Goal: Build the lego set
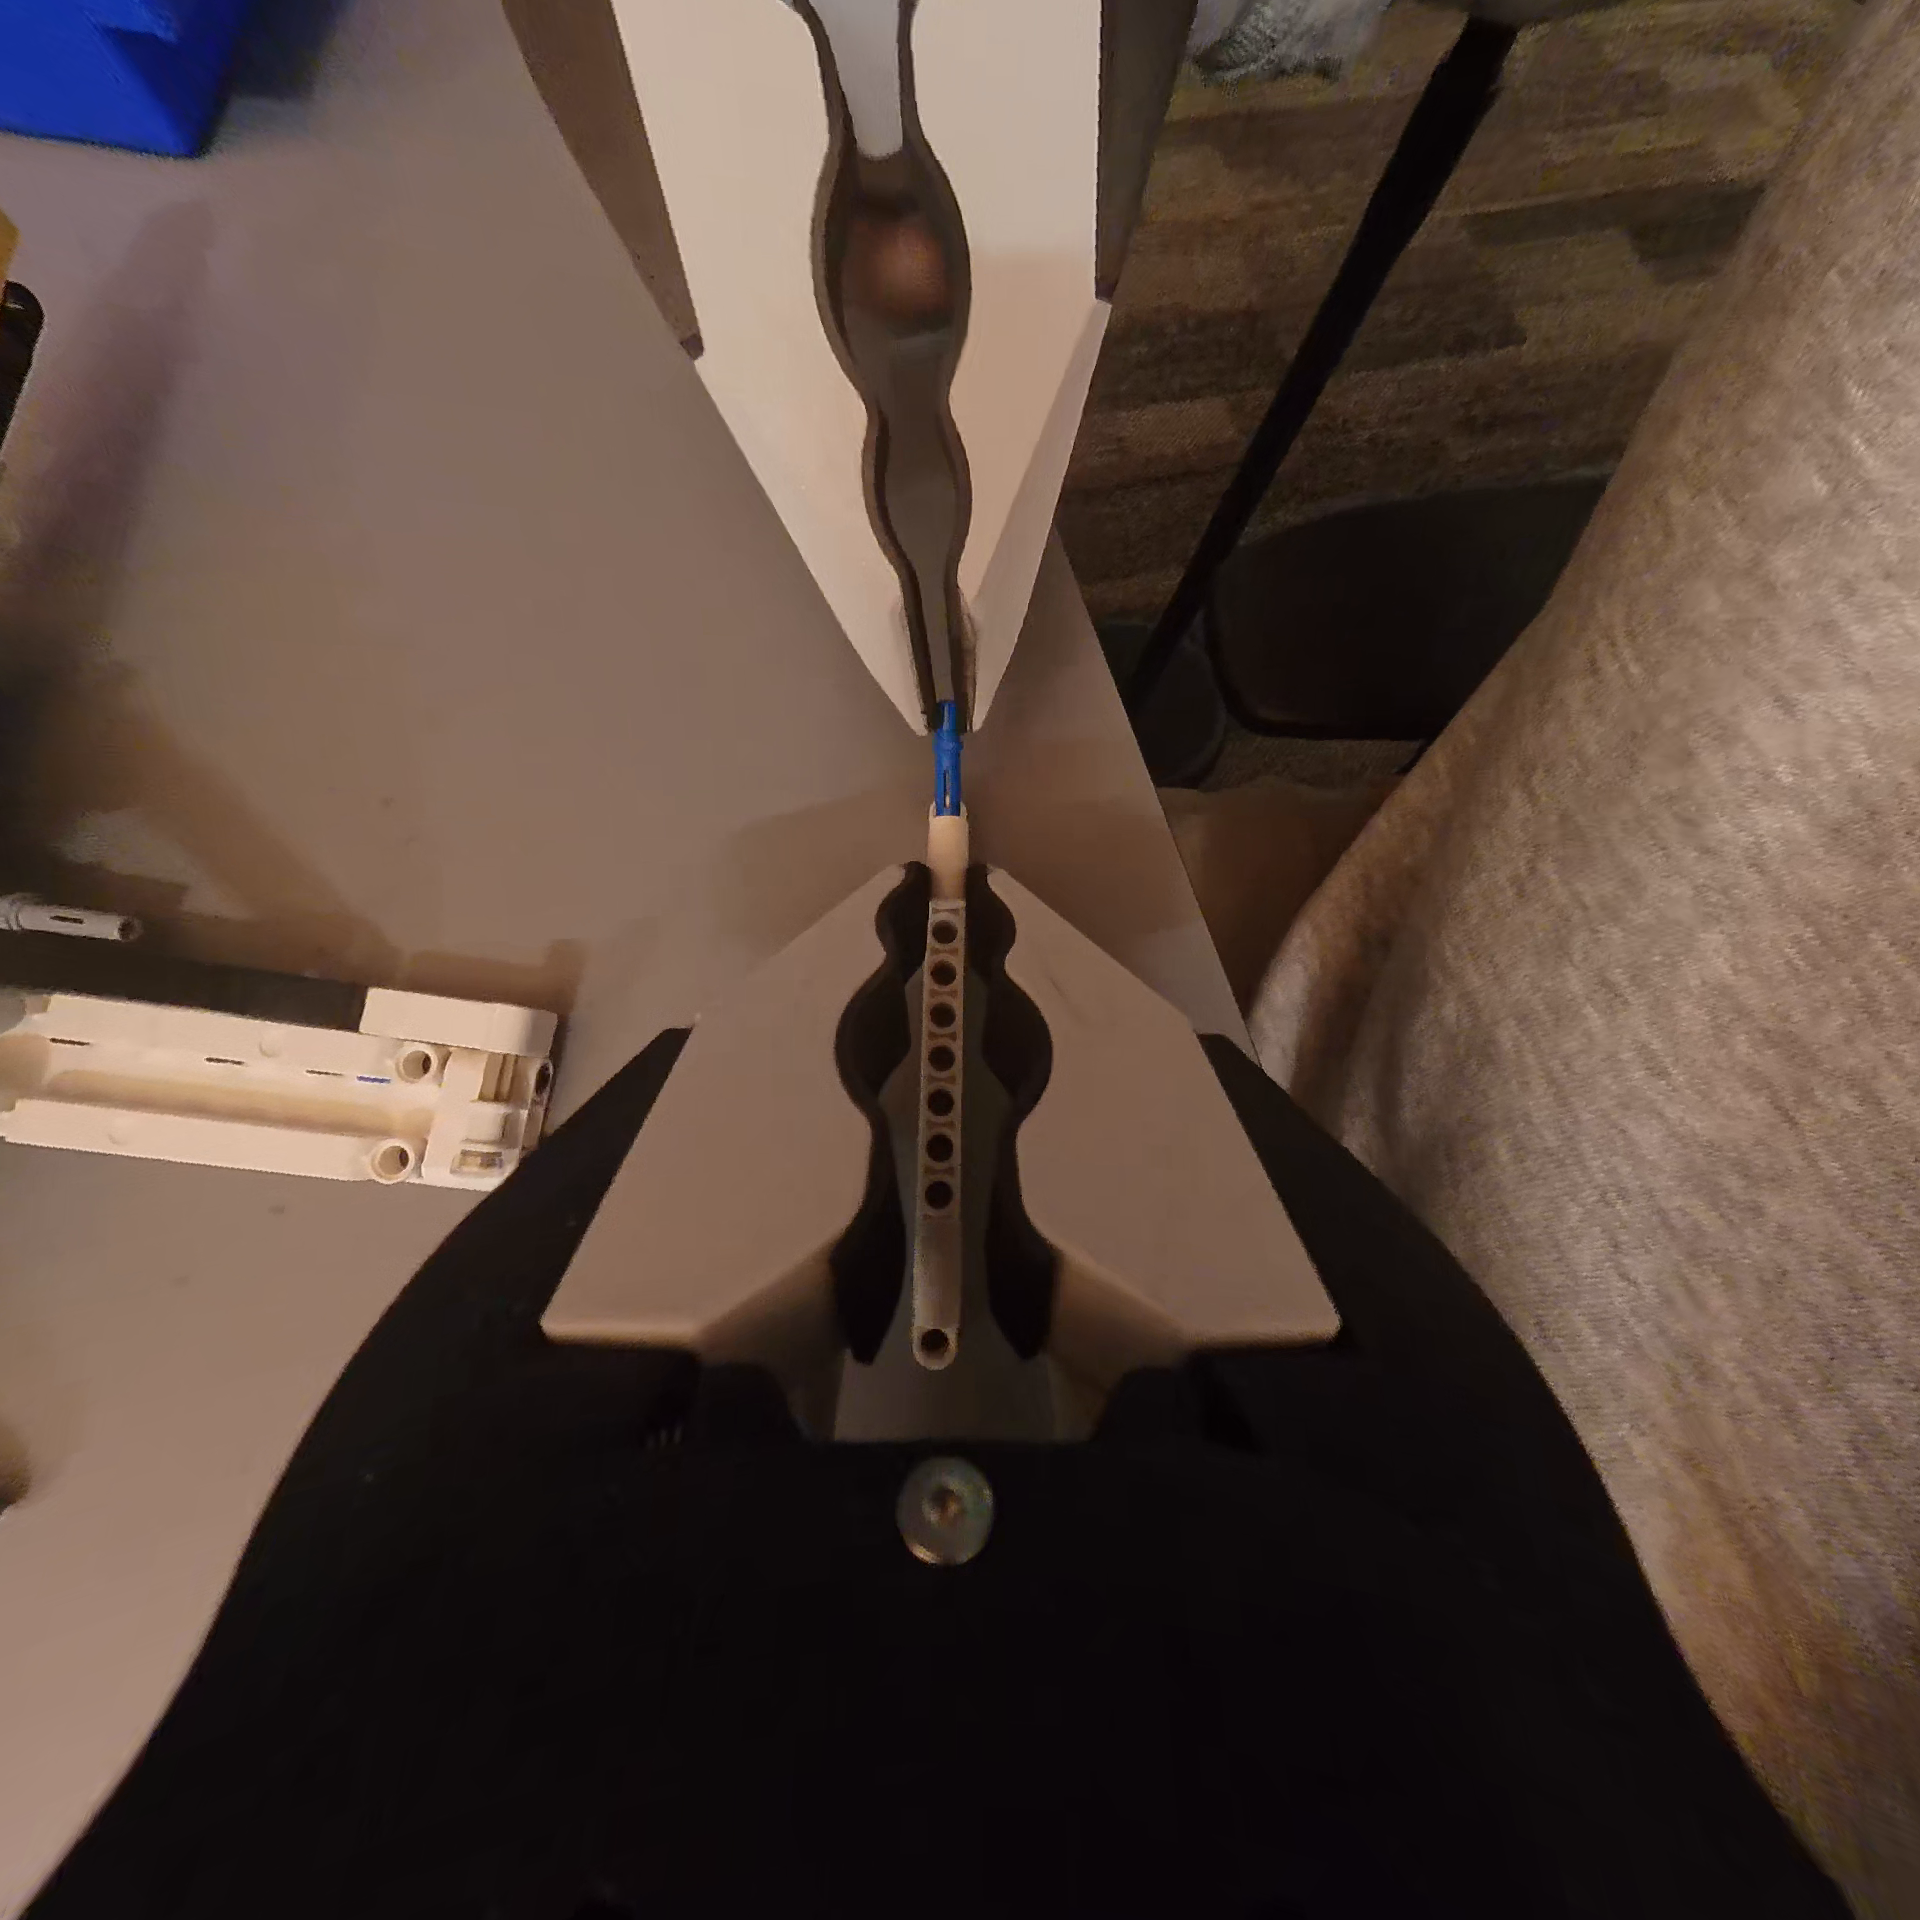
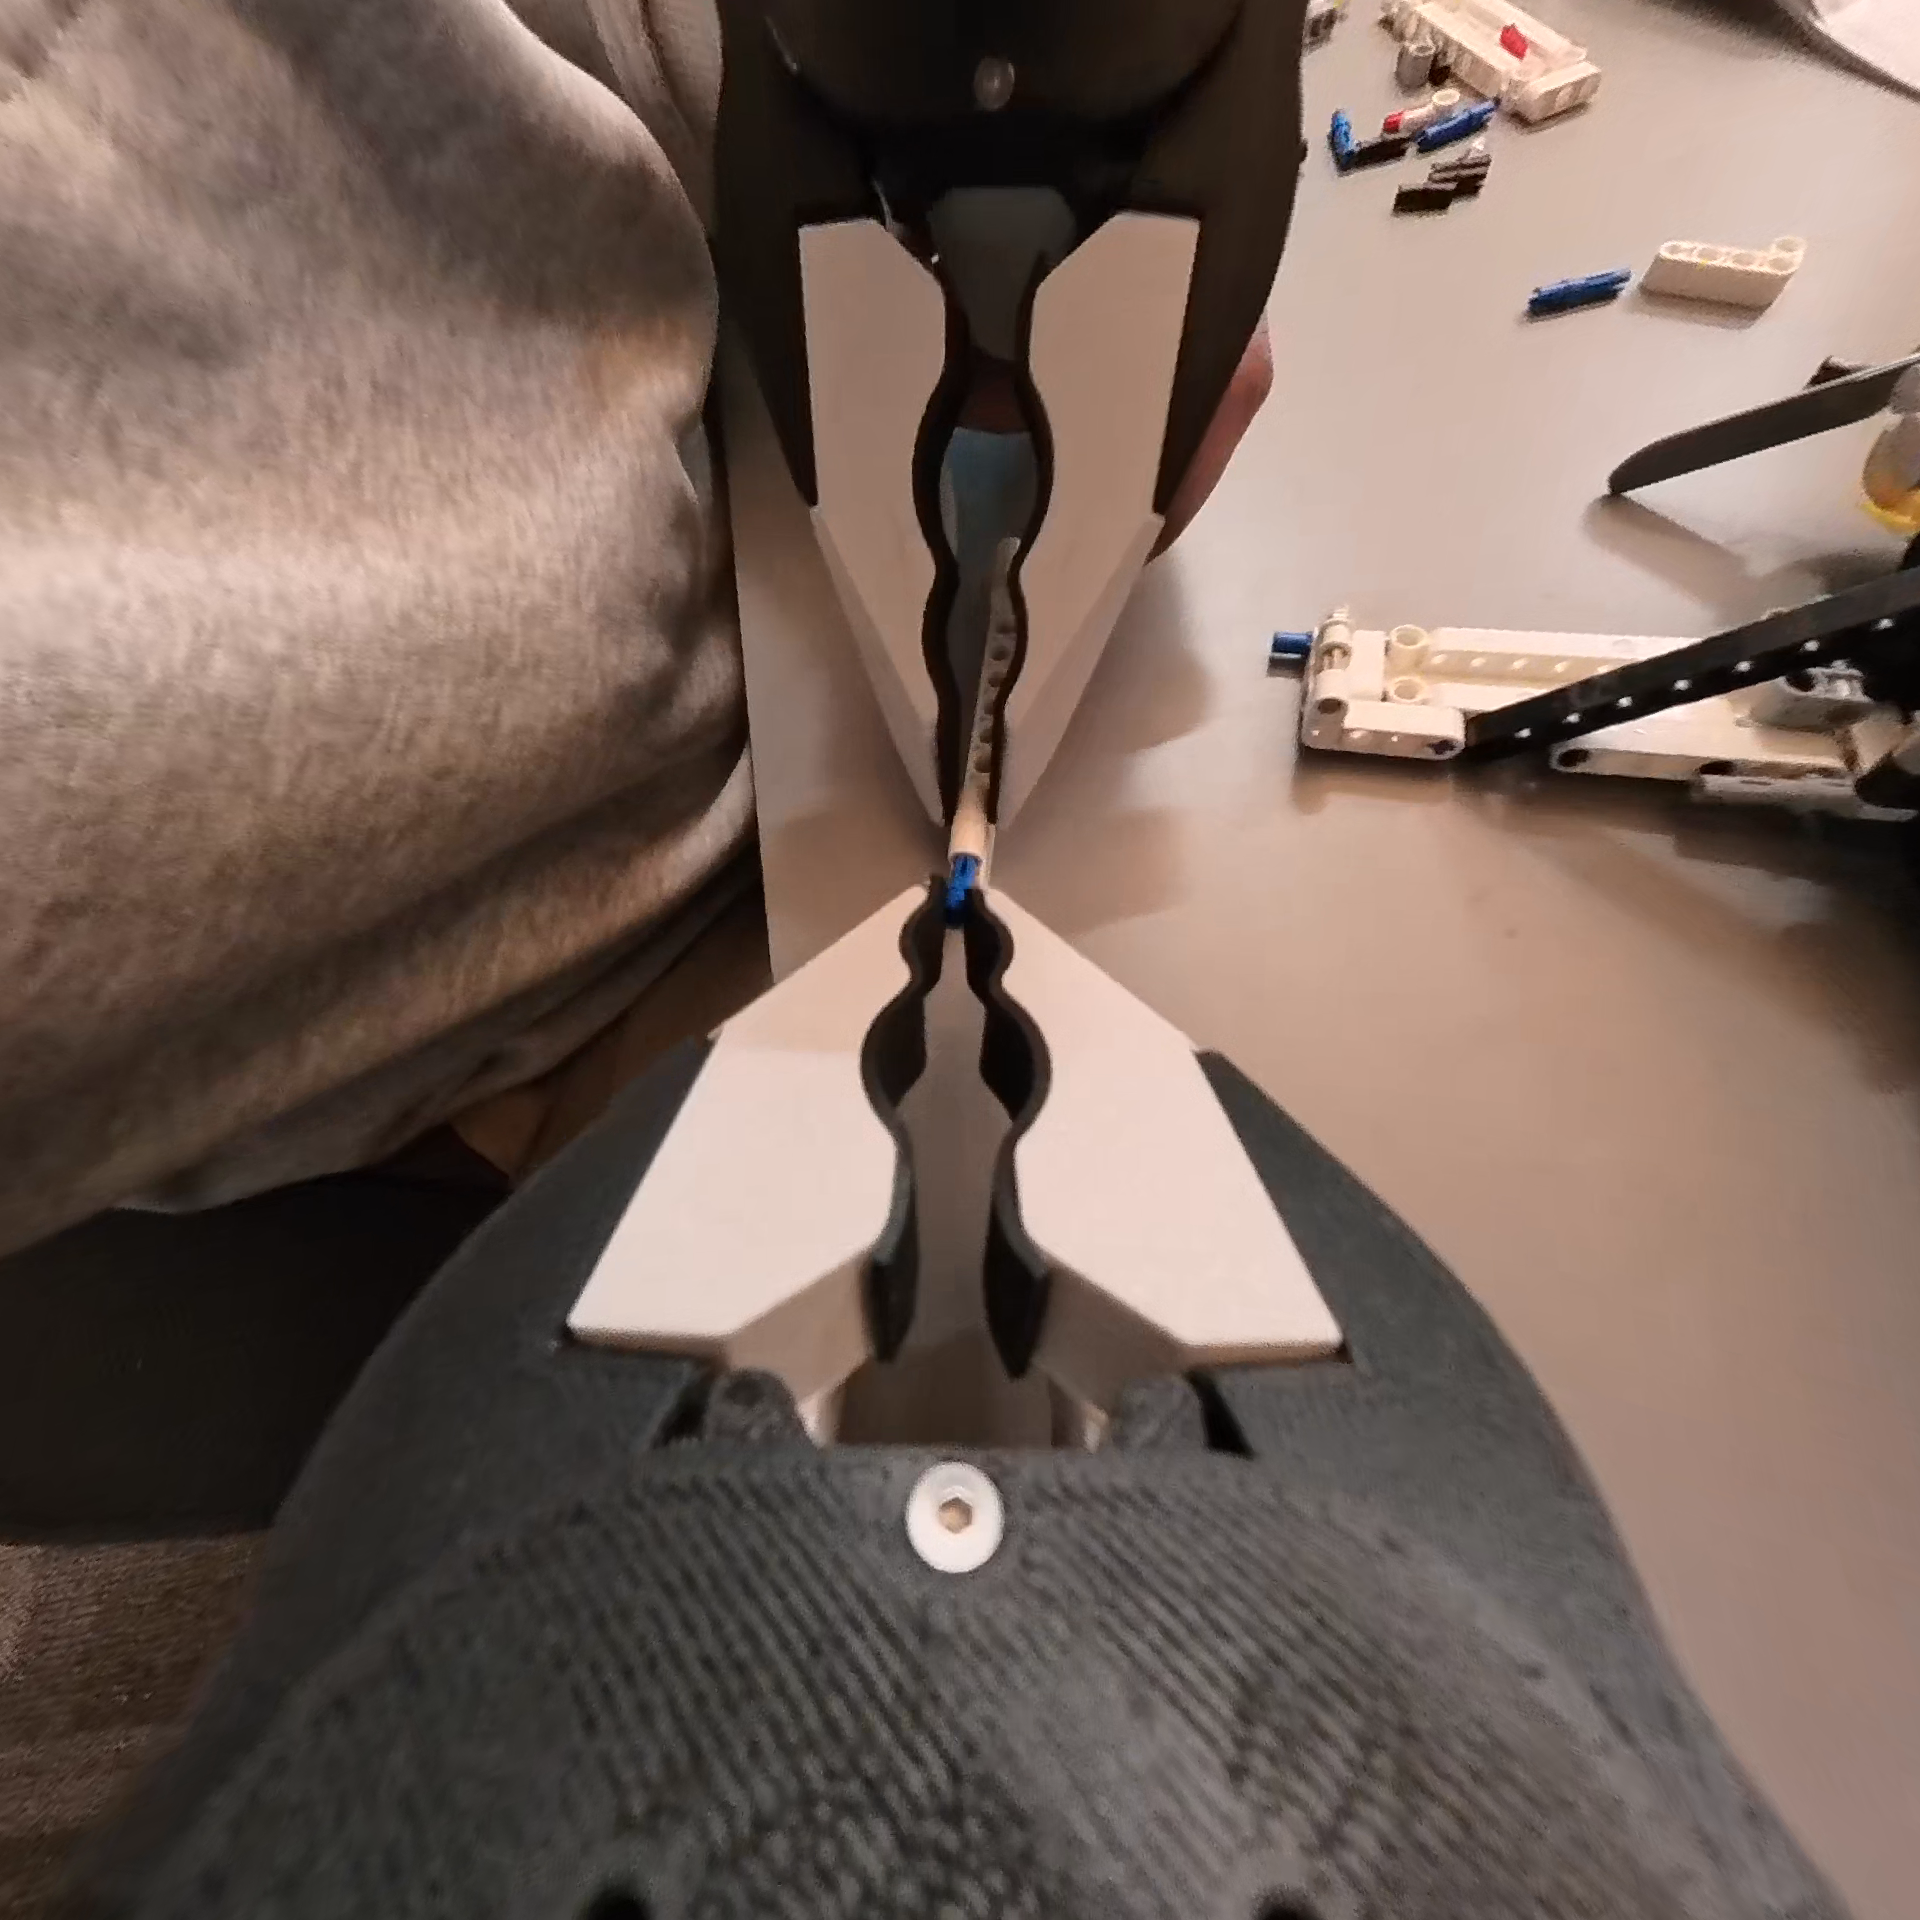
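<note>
Two handheld grippers meet tip to tip over a table, one w/ a blue pin, the other w/ a pale holed beam.

Left gripper (image 1: 948, 871) has its jaws closed on a long pale beam (image 1: 942, 1049) w/ a row of round holes; the beam runs lengthwise between the fingers & its far end sticks out past the tips. Right gripper (image 2: 954, 902) is clamped on a small blue pin (image 2: 958, 879) at its very tips. The pin's free end touches the beam's end; can't tell if it's inside a hole. Both are held above the grey table (image 2: 1455, 1039), near its edge. On the table, right of the grippers in the right wrist view: a part-built white & black model (image 2: 1538, 696), farther off loose blue, black & white pieces (image 2: 1455, 125). A person's grey sleeve (image 2: 312, 571) fills the left side.
</note>
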Available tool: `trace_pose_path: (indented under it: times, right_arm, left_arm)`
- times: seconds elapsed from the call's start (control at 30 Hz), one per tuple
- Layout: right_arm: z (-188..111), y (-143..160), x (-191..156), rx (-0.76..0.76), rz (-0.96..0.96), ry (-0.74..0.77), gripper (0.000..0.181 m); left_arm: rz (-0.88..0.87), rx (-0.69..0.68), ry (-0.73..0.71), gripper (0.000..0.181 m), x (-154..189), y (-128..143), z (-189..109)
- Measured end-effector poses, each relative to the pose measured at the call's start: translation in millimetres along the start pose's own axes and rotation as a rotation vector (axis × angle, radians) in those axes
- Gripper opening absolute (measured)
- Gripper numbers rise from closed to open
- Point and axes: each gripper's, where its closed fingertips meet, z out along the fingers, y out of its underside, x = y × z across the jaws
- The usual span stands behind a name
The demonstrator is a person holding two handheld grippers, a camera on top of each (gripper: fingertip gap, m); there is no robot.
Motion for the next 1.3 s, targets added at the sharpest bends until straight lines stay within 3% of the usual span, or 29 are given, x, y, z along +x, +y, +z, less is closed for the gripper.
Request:
trace_pose_path:
  times: [0.13,0.3,0.8,1.17,1.3]
  right_arm:
    - [4.8,11.8,-0.1,-0.076,-0.037,0.037,0.002]
    - [0.9,3.0,-0.6,-0.016,-0.014,0.019,0.002]
    - [6.9,7.6,0.5,-0.063,-0.017,0.025,0.002]
    - [7.6,7.3,-0.9,-0.064,0.074,-0.063,0.002]
    - [5.8,-10.8,-3.6,0.036,0.146,-0.133,0.000]
  left_arm:
    - [-0.015,0.015,0.008,0.006,0.2,0.0,-0.2]
    - [0.002,-0.001,0.004,0.006,0.3,0.3,-0.3]
    - [-0.013,0.013,0.002,0.006,0.5,1.7,-1.8]
    - [0.003,0.021,-0.033,0.006,0.4,2.0,-1.5]
    - [0.013,0.019,-0.027,0.006,3.2,-0.3,2.3]
